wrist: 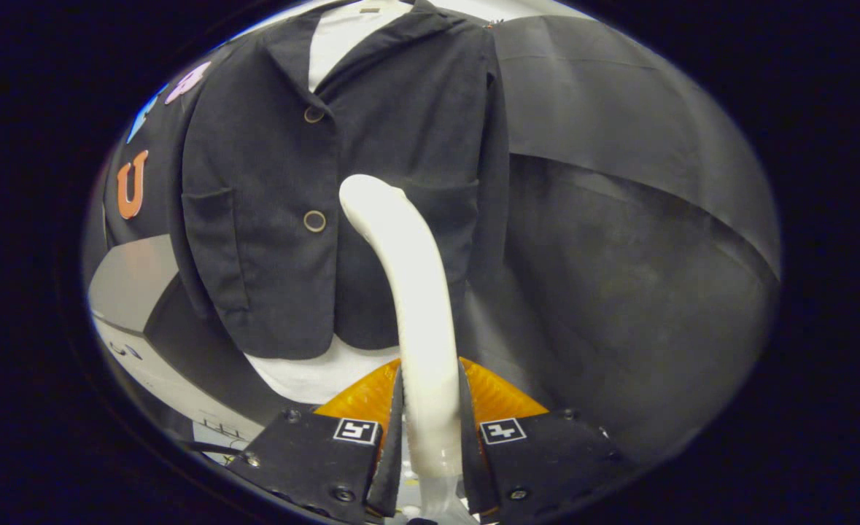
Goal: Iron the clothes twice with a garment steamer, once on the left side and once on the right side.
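A dark jacket with two round buttons hangs over a white shirt straight ahead. My gripper is shut on the white garment steamer, both fingers pressing its handle. The steamer curves up and forward from between the fingers. Its head lies against the jacket's front on the right half, beside the lower button. The jacket's lower right part is hidden behind the steamer.
Black cloth covers the wall to the right of the jacket and behind it. A grey and white surface shows low on the left, below the jacket's sleeve.
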The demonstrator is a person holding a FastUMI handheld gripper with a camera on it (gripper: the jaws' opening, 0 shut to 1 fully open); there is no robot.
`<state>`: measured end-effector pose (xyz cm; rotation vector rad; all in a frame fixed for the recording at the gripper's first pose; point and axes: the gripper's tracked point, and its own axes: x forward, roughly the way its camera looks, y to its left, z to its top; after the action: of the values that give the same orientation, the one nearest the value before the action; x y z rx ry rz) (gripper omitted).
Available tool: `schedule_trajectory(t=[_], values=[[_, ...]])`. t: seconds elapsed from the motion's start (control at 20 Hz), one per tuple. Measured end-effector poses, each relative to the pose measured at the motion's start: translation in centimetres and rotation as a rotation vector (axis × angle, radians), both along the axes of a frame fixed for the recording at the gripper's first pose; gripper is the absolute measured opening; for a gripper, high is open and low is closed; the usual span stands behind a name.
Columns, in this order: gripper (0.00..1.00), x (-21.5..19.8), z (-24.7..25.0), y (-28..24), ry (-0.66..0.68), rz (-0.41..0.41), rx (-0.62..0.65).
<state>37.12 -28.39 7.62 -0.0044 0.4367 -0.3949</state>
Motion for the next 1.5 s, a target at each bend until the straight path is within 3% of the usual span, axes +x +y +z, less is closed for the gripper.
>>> schedule_trajectory(t=[0.5,0.9,1.1,1.5], values=[[0.37,0.1,-6.1,-0.8,0.054,0.081,0.067],[0.38,-0.6,-8.5,-1.9,0.023,0.183,0.220],[0.38,-4.7,-9.2,-0.7,-0.010,0.187,0.255],[0.37,-17.7,-11.1,7.1,-0.070,0.079,0.280]])
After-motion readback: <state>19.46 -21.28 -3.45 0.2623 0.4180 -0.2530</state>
